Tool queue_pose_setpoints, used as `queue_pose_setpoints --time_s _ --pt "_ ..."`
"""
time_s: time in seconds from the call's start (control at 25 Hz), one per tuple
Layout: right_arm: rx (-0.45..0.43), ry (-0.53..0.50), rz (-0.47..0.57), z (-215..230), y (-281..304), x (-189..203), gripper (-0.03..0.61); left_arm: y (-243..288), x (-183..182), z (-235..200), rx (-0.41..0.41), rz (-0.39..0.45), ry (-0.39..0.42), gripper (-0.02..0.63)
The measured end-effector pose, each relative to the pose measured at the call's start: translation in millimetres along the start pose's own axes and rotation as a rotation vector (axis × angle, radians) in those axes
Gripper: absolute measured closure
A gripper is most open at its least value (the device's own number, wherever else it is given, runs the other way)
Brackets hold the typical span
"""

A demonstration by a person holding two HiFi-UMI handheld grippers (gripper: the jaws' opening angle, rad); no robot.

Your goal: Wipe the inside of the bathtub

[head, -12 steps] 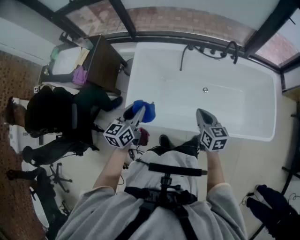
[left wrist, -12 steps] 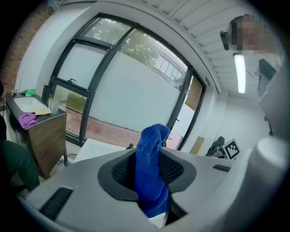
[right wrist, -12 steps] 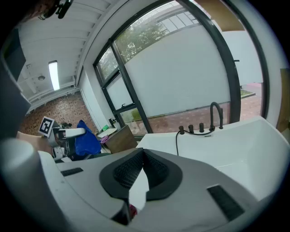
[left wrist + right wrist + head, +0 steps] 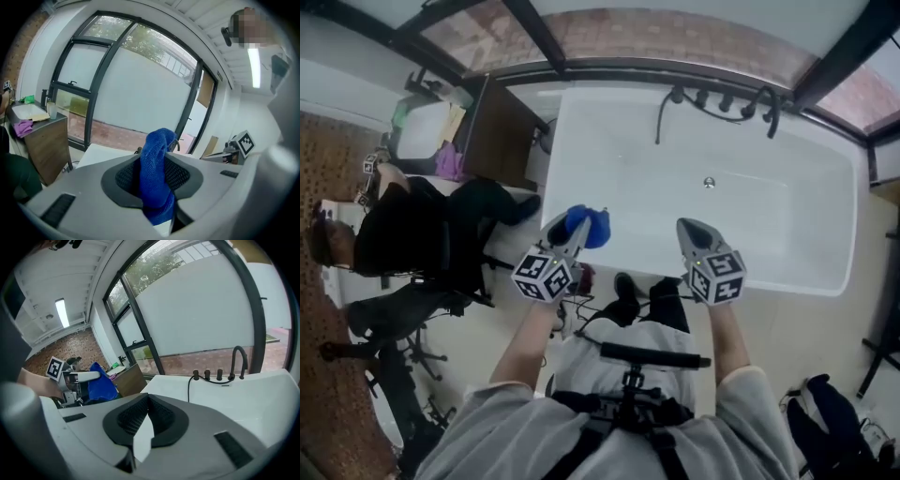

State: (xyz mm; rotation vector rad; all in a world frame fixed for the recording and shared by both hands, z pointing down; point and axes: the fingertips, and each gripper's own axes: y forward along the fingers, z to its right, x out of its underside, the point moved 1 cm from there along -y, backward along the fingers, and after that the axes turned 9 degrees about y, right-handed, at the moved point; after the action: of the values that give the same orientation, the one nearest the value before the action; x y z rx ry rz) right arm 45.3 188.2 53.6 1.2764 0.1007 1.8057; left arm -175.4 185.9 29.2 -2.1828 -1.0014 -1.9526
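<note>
Down below, the white bathtub (image 4: pixel 787 225) lay long and wide at the far side of the room, under a big window (image 4: pixel 122 93) with dark frames. Its inside looked smooth and bare, with a small round drain (image 4: pixel 710 182) near the middle and a dark curved tap (image 4: pixel 764 98) on the far rim. The left gripper (image 4: pixel 565 225) hung over the near left edge of the tub, and its jaws were squeezed tight on a blue cloth (image 4: pixel 591 225) that stuck out past the tips. The right gripper (image 4: pixel 692 230) hung over the near edge too, well to the right of the cloth, with its jaws closed together and nothing between them. The floor (image 4: pixel 806 328) was pale. To the left of the tub stood a brown wooden cabinet (image 4: pixel 502 141) with a purple rag (image 4: pixel 448 161) beside it. A person in dark clothes (image 4: pixel 403 225) sat on a chair at the left.
</note>
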Motion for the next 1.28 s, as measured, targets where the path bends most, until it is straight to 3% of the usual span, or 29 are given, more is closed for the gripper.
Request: queue_pose_setpoints --time_s 0.36,0.72,1.0,1.28 --pt "-0.116 -0.046 -0.045 36 51 -24 0.583 80 -21 -7 -0.106 -0.01 0.175 0.497" --pt "-0.088 -0.067 -0.005 43 119 -33 0.583 139 -6 -62 -0.112 -0.049 0.344 0.497" --pt "-0.06 -0.057 -0.028 59 227 12 0.583 225 57 -136 -0.097 -0.114 0.627 0.499" --pt "-0.055 -0.013 -0.031 97 339 55 0.583 317 134 -215 -0.096 -0.157 0.846 0.499"
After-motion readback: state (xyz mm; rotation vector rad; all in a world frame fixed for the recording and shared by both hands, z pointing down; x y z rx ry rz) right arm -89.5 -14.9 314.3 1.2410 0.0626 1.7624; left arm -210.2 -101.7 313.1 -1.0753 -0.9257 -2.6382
